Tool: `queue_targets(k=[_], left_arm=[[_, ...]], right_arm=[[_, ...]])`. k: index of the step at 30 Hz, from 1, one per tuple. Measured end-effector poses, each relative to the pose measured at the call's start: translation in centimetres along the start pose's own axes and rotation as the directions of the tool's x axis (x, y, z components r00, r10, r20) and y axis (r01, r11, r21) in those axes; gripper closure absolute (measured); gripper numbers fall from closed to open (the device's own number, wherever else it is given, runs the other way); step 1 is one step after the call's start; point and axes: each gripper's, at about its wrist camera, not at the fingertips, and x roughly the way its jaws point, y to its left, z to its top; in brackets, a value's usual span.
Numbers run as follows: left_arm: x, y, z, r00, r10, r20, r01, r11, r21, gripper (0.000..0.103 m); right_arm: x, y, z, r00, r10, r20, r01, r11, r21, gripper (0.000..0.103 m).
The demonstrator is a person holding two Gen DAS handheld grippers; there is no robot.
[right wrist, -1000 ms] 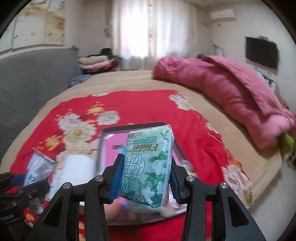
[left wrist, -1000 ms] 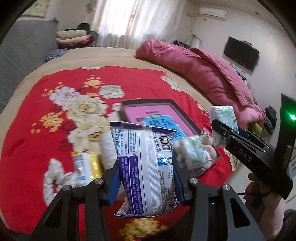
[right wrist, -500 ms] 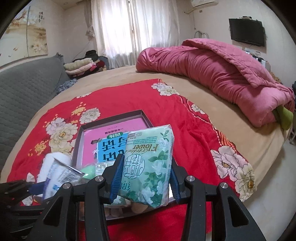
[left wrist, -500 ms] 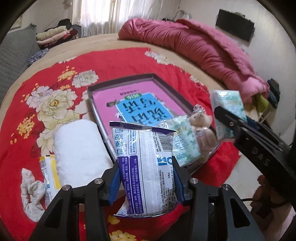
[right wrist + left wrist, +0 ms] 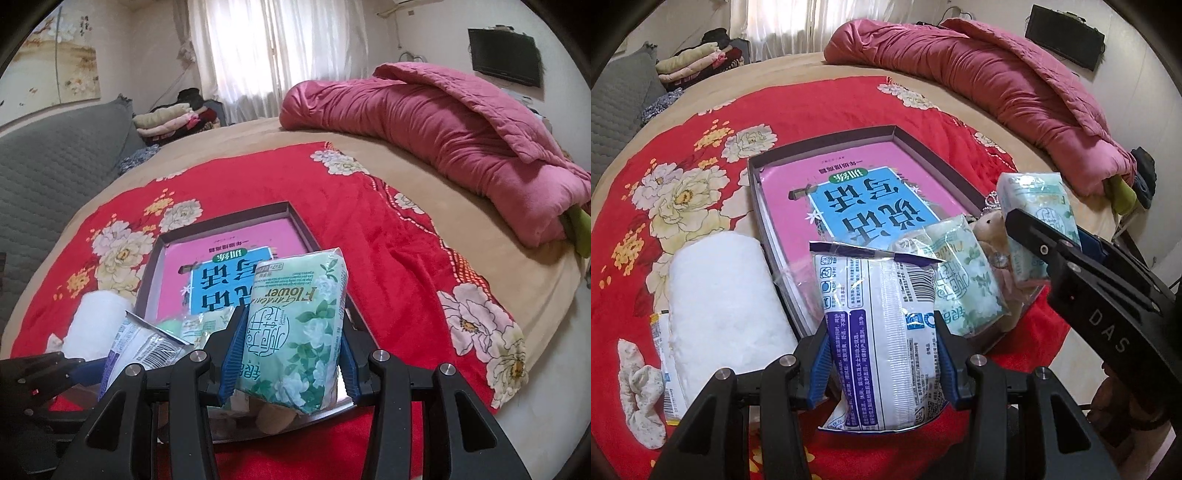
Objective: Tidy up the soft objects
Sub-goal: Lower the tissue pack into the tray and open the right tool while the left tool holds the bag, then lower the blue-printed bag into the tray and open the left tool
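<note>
My left gripper at lower centre clamps a white packet, while my right gripper, lower centre too, pinches a green pack.

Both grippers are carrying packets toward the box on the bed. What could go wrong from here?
1. The near end of the dark shallow box is already crowded with a green floral tissue pack and a small plush toy; new packets may pile up or slide over the rim.
2. The left gripper holds its white and purple plastic packet and the right gripper its green floral tissue packet close together; they may collide.
</note>
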Motion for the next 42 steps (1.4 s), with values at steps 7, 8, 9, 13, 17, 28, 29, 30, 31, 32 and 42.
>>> queue_targets(k=[7, 8, 9, 13, 17, 28, 29, 30, 31, 32, 42], left_arm=[[0.5, 0.3, -0.2, 1.0, -0.007, -0.006, 0.007, 1.0, -0.002, 0.054], [0.5, 0.3, -0.2, 1.0, -0.007, -0.006, 0.007, 1.0, -0.002, 0.054], [0.5, 0.3, -0.2, 1.0, -0.007, -0.007, 0.007, 1.0, -0.003, 0.054], [0.5, 0.3, -0.2, 1.0, -0.012, -0.004, 0.012, 1.0, -0.003, 0.054], [0.6, 0.5, -0.2, 1.0, -0.016, -0.004, 0.016, 1.0, -0.012, 0.054], [0.4, 0.6, -0.2, 1.0, -0.017, -0.002, 0.017, 1.0, -0.015, 0.054], [0.4, 0.6, -0.2, 1.0, -0.017, -0.002, 0.017, 1.0, -0.017, 0.054], [0.4, 0.6, -0.2, 1.0, -0.018, -0.001, 0.018, 1.0, -0.018, 0.054], [0.4, 0.6, -0.2, 1.0, -0.019, -0.001, 0.019, 1.0, -0.018, 0.054], [0.4, 0.6, -0.2, 1.0, -0.018, -0.001, 0.018, 1.0, -0.017, 0.054], [0.3, 0.7, -0.1, 1.0, -0.027, -0.003, 0.027, 0.999, -0.021, 0.054]], right_arm=[[1.2, 0.1, -0.1, 0.999, 0.009, -0.031, -0.009, 1.0, -0.012, 0.055], [1.5, 0.2, -0.2, 0.999, 0.01, -0.037, -0.011, 1.0, -0.014, 0.055], [1.7, 0.2, -0.2, 0.999, 0.01, -0.043, -0.01, 1.0, -0.015, 0.055], [2.5, 0.3, -0.4, 0.998, 0.0, -0.06, -0.002, 1.0, -0.026, 0.055], [3.1, 0.5, -0.6, 0.998, 0.001, -0.068, -0.003, 1.0, -0.029, 0.055], [2.3, 0.6, -0.6, 0.999, -0.017, -0.034, 0.016, 0.999, -0.035, 0.036], [2.2, 0.5, -0.5, 0.999, -0.018, -0.028, 0.017, 0.999, -0.033, 0.035], [2.0, 0.5, -0.5, 1.0, -0.019, -0.022, 0.018, 0.999, -0.03, 0.035], [1.8, 0.4, -0.4, 1.0, -0.021, -0.015, 0.021, 0.999, -0.027, 0.035], [1.6, 0.4, -0.3, 1.0, -0.025, -0.009, 0.025, 0.999, -0.025, 0.035], [-0.3, -0.2, 0.1, 0.998, -0.02, 0.052, 0.02, 1.0, 0.002, 0.031]])
